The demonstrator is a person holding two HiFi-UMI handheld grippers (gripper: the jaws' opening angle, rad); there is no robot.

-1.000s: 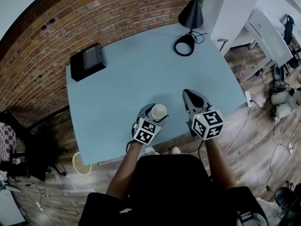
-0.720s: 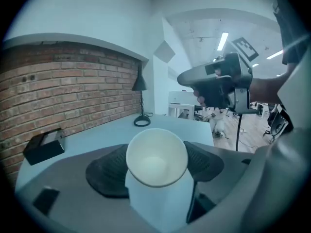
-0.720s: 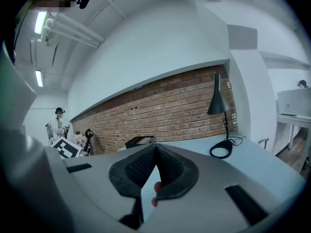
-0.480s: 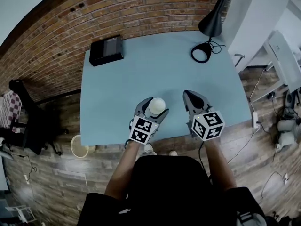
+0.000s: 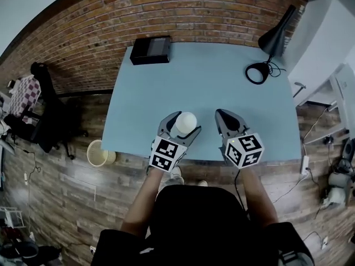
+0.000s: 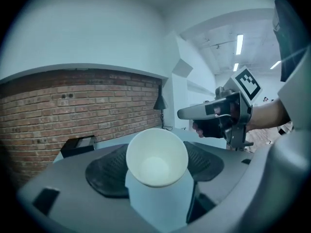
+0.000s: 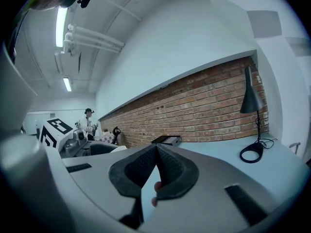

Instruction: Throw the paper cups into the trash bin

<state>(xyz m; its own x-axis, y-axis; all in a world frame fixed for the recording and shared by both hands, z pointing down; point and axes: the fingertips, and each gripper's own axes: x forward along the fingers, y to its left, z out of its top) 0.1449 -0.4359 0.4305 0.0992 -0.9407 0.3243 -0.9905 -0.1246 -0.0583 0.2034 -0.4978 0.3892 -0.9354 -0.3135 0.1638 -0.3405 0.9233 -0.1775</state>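
Black box (image 5: pixel 150 50), black lamp (image 5: pixel 275 37), blue table (image 5: pixel 205 87), brick wall (image 5: pixel 183 7)

No legible text, number or brand is present. The square markers (image 5: pixel 166 154) on the left claw (image 5: pixel 178 124) and right claw (image 5: pixel 221 115) carry coded patterns only.

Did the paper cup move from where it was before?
Yes. Held in the left gripper, the paper cup now sits closer to the table's near edge, toward the person, than a second ago.

Empty white paper cup (image 5: pixel 185 122) in left gripper (image 5: pixel 179 129), cream trash bin (image 5: pixel 97 153) on floor
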